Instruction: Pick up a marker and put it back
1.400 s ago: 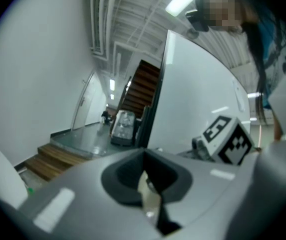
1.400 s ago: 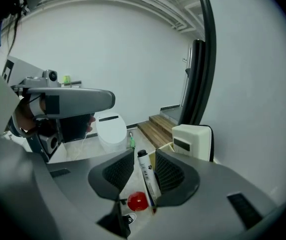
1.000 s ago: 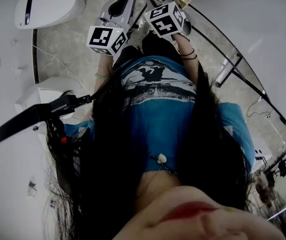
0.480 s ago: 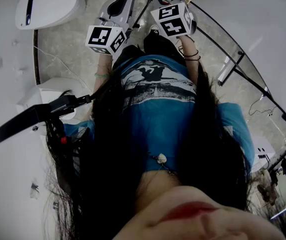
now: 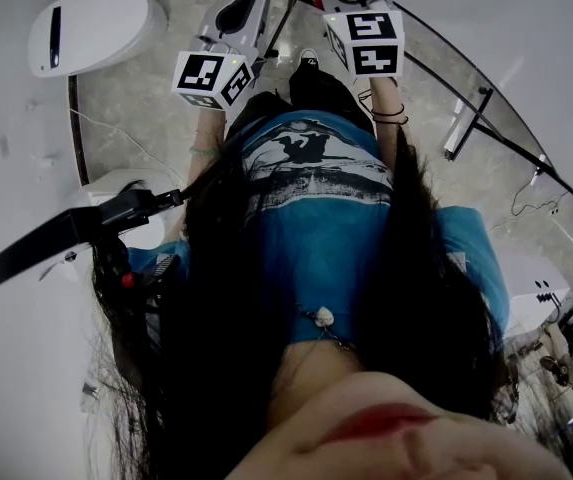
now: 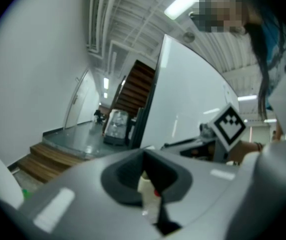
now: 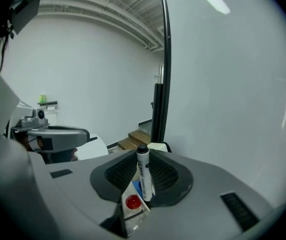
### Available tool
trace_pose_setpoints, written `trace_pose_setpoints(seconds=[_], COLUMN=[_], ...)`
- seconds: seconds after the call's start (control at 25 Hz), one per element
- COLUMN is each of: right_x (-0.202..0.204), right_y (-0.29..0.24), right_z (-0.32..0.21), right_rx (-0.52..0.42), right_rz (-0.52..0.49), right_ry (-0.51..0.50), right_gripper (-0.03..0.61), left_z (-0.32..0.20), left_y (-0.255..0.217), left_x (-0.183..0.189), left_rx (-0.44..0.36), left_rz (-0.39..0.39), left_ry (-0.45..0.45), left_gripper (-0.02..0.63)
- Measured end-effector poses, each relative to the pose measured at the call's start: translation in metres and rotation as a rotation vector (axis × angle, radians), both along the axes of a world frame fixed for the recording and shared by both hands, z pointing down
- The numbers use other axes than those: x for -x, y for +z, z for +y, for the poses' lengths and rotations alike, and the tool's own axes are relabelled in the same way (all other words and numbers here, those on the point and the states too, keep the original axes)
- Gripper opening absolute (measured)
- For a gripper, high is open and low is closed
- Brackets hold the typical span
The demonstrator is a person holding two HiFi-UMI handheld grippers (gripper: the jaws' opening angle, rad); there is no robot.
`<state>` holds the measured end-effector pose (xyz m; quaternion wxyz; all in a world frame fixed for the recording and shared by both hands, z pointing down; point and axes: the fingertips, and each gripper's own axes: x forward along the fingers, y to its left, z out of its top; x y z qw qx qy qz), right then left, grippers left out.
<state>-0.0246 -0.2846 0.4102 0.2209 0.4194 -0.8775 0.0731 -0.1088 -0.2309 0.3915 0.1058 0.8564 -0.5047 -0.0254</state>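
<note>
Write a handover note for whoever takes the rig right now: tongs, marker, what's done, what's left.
Left tongs: shut, nothing between them.
Right tongs: shut on the marker, which has a white barrel; its black cap sticks out past the tips.
Done: the marker is picked up.
Left: put it back. The spot it goes to doesn't show in any view, so find that first, then open the right tongs there.
</note>
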Motion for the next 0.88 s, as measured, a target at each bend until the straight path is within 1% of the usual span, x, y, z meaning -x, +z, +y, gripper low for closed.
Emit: trace_pose_setpoints(seconds=[0.4, 0.56, 0.64, 0.88], right_x=[-0.034, -0.045, -0.048, -0.052], right_y=[-0.039, -0.051, -0.057, -0.062], right_z=[0.012, 0.019, 0.023, 0.033], right_rx=[-0.067, -0.053, -0.052, -0.065], right_rz=[-0.144, -0.246, -0.282, -0.283], right_ry=[0.095, 0.119, 0.125, 0.130], right_gripper=[0.083, 0.083, 0.083, 0.082], left_z=[0.010, 0.012, 0.013, 0.018], left_y=[0.008, 0.011, 0.013, 0.016], left_x=[-0.014, -0.020, -0.022, -0.031], left_rx=[0.013, 0.019, 0.024, 0.044], left_rz=[0.022, 0.013, 0.009, 0.008], left_ry=[0.057, 0.075, 0.080, 0.118], left_gripper=[0.000, 0.000, 0.000, 0.000])
